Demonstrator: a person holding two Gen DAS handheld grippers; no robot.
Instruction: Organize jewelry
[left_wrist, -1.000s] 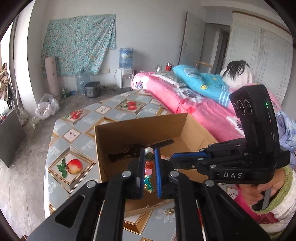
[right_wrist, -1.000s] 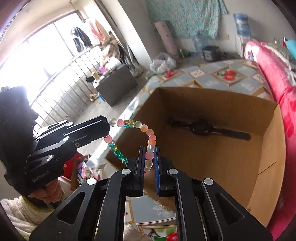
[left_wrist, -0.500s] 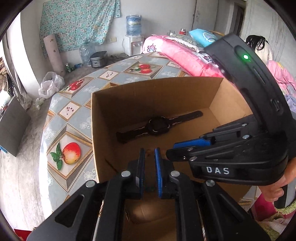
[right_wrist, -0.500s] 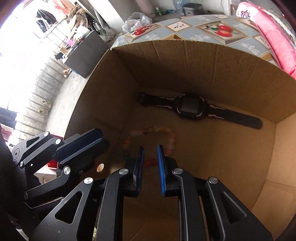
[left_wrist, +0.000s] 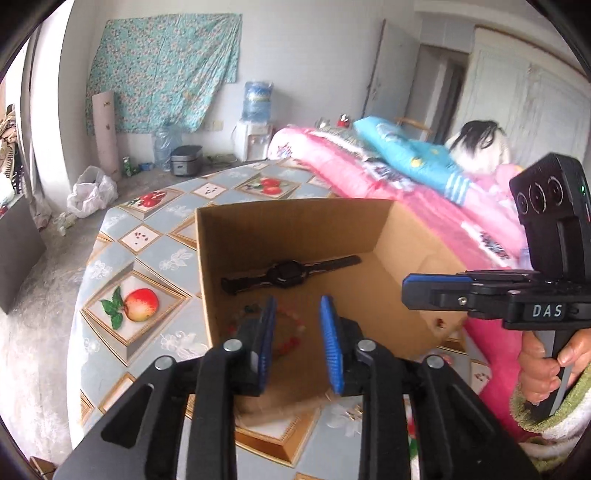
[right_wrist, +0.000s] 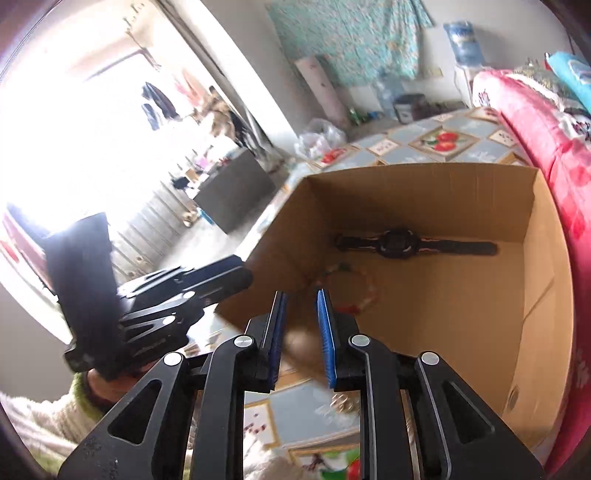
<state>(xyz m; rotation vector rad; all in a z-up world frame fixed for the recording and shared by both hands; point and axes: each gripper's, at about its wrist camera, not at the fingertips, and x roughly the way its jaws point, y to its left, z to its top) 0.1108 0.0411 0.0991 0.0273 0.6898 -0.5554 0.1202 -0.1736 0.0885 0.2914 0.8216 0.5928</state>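
An open cardboard box (left_wrist: 402, 236) (right_wrist: 535, 306) stands on the table. A black watch (left_wrist: 290, 274) (right_wrist: 400, 242) lies flat on its floor near the far wall. A multicoloured bead bracelet (left_wrist: 291, 334) (right_wrist: 360, 286) lies on the floor nearer me, blurred. My left gripper (left_wrist: 297, 317) is open and empty above the box's near edge. My right gripper (right_wrist: 301, 310) is open and empty over the box's near left corner. The right gripper also shows at the right of the left wrist view (left_wrist: 436, 293).
The table (left_wrist: 147, 266) has a fruit-patterned cloth. A bed with pink bedding (left_wrist: 373, 177) lies to the right. Small metal pieces (right_wrist: 341, 400) lie on the table in front of the box. A water dispenser (left_wrist: 255, 122) stands at the far wall.
Both grippers let go of the bead bracelet inside the box, opened wider and drew back up out of the box. The bracelet now lies on the box floor.
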